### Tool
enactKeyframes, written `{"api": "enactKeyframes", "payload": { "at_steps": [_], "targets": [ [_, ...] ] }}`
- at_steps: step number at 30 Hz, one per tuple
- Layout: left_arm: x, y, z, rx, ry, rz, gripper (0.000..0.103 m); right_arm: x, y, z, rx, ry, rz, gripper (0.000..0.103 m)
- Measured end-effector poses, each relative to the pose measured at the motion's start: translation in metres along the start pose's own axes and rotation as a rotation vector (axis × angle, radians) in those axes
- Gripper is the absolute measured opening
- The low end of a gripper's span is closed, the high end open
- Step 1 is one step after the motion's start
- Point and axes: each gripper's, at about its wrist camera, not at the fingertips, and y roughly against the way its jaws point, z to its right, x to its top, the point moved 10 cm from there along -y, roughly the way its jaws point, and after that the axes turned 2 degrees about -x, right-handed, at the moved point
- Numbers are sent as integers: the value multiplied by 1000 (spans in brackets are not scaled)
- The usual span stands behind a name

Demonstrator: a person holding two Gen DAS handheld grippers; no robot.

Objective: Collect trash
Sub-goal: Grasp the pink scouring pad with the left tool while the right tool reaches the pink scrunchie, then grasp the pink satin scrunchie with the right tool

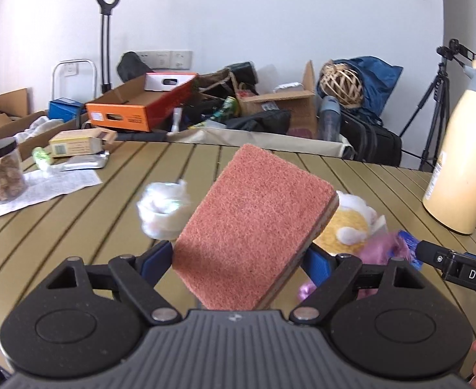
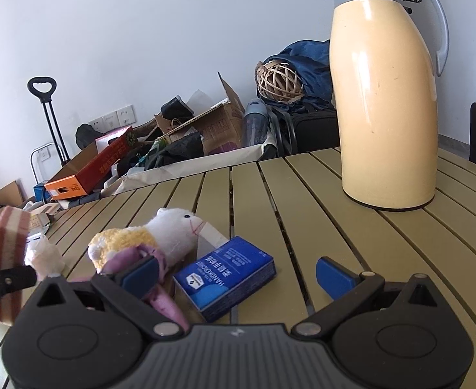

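Two grippers at work: your left (image 1: 238, 259) carries the sponge (image 1: 254, 227) clamped, your right (image 2: 238, 272) gapes empty over the tissue pack (image 2: 225, 272), next needing a bin.

Sponge (image 1: 254, 223) rough, matt; thermos (image 2: 384, 97) glossy plastic; slatted table (image 2: 302, 194) smooth.

Pink scouring sponge (image 1: 254, 227) clamped between left gripper (image 1: 238, 259) jaws above slatted table (image 1: 91, 227).

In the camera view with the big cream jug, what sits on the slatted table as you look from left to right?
Pink sponge held up in the other claw → crumpled white tissue → plush lamb → blue tissue pack → cream thermos jug.
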Motion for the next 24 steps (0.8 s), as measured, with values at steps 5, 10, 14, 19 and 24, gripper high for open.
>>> {"api": "enactKeyframes", "payload": {
  "at_steps": [5,10,14,19,24],
  "targets": [
    [-1,6,-27,47,30,-1,85,-3,-6,-8,-22,23,-21,103],
    [-2,9,-47,78,57,-10,85,-5,-14,-18,-39,61,-47,103],
    [-3,10,-54,84,69,-16,85,-7,-19,-22,-55,71,-70,103],
    [-4,8,-54,81,70,-23,85,-6,-19,-20,-60,44,-71,103],
    [-5,9,-54,98,71,-23,85,3,2,-42,65,37,-4,103]
  ]
}}
